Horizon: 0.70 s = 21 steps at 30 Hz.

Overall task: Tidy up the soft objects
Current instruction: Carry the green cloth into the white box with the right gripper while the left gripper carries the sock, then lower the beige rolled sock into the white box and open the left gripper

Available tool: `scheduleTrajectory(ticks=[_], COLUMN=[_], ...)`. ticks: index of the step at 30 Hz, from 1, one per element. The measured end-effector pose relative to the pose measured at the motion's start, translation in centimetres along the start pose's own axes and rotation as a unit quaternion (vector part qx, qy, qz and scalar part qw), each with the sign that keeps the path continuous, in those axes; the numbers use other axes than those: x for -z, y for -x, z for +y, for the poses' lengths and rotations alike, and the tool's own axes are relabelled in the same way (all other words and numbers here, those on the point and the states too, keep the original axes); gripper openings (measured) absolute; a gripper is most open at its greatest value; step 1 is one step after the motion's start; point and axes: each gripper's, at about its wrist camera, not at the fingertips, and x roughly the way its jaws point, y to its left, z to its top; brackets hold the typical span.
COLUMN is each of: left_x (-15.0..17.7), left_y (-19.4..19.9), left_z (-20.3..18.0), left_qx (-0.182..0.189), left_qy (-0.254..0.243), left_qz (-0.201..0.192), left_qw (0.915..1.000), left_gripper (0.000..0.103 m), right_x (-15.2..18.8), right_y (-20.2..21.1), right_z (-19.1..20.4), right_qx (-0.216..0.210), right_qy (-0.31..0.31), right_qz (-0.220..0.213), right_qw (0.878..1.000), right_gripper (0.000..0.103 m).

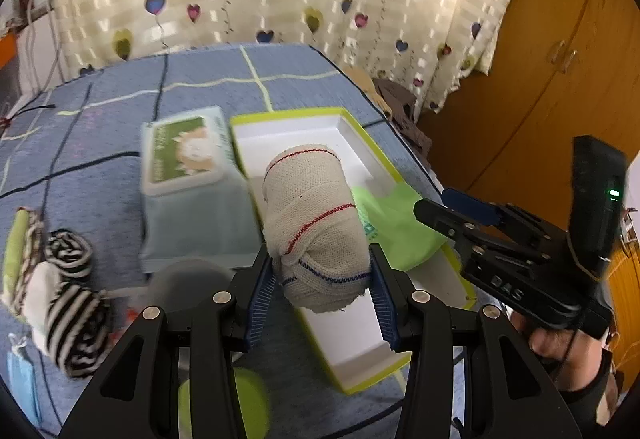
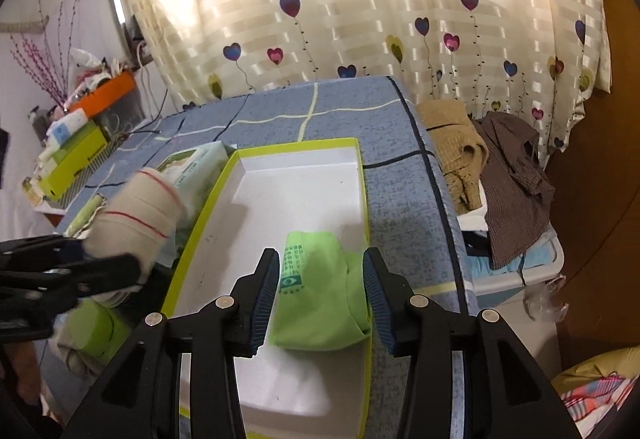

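Your left gripper (image 1: pixel 323 281) is clamped on a rolled cream bandage (image 1: pixel 316 227), its blue pads pressed to both sides of the roll's near end. The roll has red and blue stitched lines and juts forward over the near half of the tray (image 1: pixel 280 135), a shallow white box with a lime-green rim lying on the blue checked bedcover (image 1: pixel 120 111). Whether the roll touches the tray floor, you cannot tell from either view.

Your right gripper (image 2: pixel 320 279) has its jaws parted. The folded green cloth (image 2: pixel 320 303) lies between the pads on the tray floor, against the right-hand wall. A gap shows on the left side; on the right the cloth's fold sits close to the pad, contact unclear. It looks let go, not pinched. In the left view your right gripper sits at the tray's right edge, with your hand (image 1: pixel 560 343) below it.

Left of the tray, just beside its long wall:
- a wipes pack (image 1: pixel 186 151) with a green label, lying on a folded pale blue-grey cloth (image 1: pixel 200 227).
- further left, rolled black-and-white striped socks (image 1: pixel 72 303), blurred.
- a green-edged bundle (image 1: pixel 18 251) at the frame edge.

Near the bottom, a lime-green round thing (image 1: pixel 240 399), out of focus.

Off the bed's right side, tan and brown clothes (image 2: pixel 500 175) are heaped.
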Motion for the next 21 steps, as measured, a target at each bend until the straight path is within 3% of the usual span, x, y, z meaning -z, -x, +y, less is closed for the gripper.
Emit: scheduleTrajectory(ticks=[10, 21], left_x=[-0.8, 0.0], left_y=[-3.9, -2.2], left_z=[-0.5, 0.1], left_qx=[-0.005, 0.017], left_qy=[0.011, 0.018], left_qz=[0.031, 0.025], left_qw=[0.9994, 0.9994], left_gripper=[0.047, 0.048], right_x=[0.5, 1.2], right_y=[0.8, 1.6], right_z=[-0.4, 0.1], right_qx=[-0.016, -0.017], right_qy=[-0.007, -0.01], right_qz=[-0.003, 0.002], right_qw=[1.0, 1.0], right_gripper=[0.043, 0.043])
